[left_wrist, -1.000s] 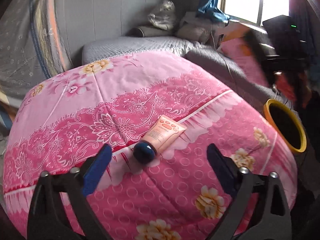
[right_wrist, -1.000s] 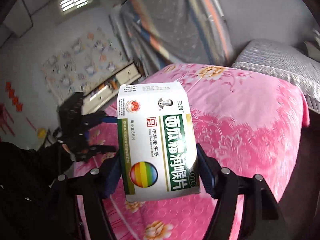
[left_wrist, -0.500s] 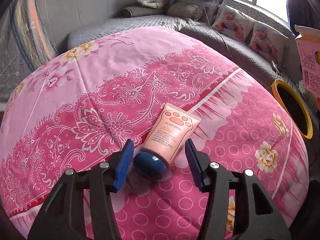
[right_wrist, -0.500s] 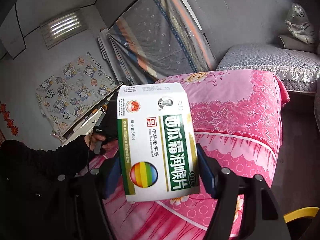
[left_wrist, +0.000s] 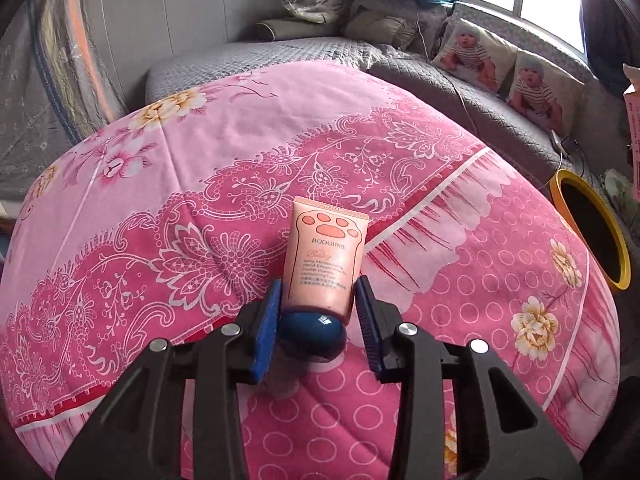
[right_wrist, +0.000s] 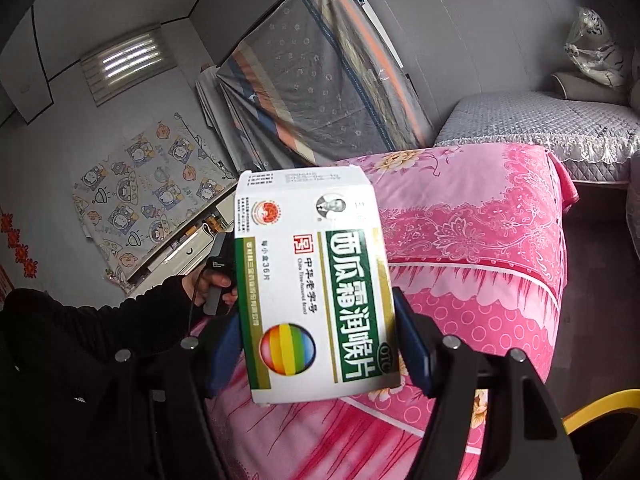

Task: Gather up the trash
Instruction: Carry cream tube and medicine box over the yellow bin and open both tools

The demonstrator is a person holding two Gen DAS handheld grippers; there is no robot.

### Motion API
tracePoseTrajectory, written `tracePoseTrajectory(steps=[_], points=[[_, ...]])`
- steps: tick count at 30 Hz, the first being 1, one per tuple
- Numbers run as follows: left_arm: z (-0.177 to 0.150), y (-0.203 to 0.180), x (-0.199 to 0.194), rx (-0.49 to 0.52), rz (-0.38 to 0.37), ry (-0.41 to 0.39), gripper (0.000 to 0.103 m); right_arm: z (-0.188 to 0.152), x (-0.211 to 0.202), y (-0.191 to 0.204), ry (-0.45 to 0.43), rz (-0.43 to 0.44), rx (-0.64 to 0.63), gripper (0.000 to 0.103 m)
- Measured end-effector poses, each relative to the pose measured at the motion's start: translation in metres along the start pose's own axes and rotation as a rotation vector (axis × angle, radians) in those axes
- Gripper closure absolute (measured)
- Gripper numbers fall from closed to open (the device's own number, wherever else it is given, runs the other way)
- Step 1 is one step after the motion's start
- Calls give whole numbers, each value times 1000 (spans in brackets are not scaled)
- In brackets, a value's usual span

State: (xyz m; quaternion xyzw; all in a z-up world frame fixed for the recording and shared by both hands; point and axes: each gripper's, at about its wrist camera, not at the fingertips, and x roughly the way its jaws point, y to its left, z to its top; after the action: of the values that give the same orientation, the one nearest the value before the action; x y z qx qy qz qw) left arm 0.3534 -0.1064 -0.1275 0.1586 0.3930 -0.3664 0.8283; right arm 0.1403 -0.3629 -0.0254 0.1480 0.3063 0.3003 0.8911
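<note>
A peach hand cream tube [left_wrist: 324, 256] with a dark blue cap lies on the pink flowered bedspread [left_wrist: 192, 168]. My left gripper [left_wrist: 318, 304] points down at it. The jaws are closing, and the blue pads press the tube's lower end from both sides just above the cap. My right gripper [right_wrist: 316, 328] is shut on a white and green medicine box [right_wrist: 316, 292], held upright in the air beside the bed. One edge of that box [left_wrist: 633, 128] shows at the far right of the left wrist view.
A bin with a yellow rim [left_wrist: 618, 240] stands on the floor at the bed's right side, and its rim [right_wrist: 600, 408] shows low in the right wrist view. A grey quilted sofa [left_wrist: 460, 92] with baby-print cushions lies beyond the bed. A person's hand [right_wrist: 216, 280] in a black sleeve grips the other tool.
The left jaws have narrowed from wide apart onto the tube, which has turned from slanted to straight between the pads. The right gripper has swung with the box, so the view now takes in the bed's corner.
</note>
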Motion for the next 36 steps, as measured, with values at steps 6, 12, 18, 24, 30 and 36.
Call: tracePoseTrajectory(steps=[6,12,18,24,30,36], points=[[-1,-8,-48,-30,16,-101,68,-10,-16,18,-23,-23,23,39],[-5,-38,-97,-63,39,-192,68,-25,-32,27,-73,-55,70,39],[7,-94,-112,-50,33,-223,68,-47,-54,11,-135,-99,180,39],[31,-161,-104,16,-28,-237,68,-78,-96,-17,-212,-205,288,39],[56,-236,-78,103,-119,-232,68,-110,-143,-52,-300,-403,398,39],[75,-295,-56,173,-163,-243,68,-145,-181,-79,-368,-587,508,39]])
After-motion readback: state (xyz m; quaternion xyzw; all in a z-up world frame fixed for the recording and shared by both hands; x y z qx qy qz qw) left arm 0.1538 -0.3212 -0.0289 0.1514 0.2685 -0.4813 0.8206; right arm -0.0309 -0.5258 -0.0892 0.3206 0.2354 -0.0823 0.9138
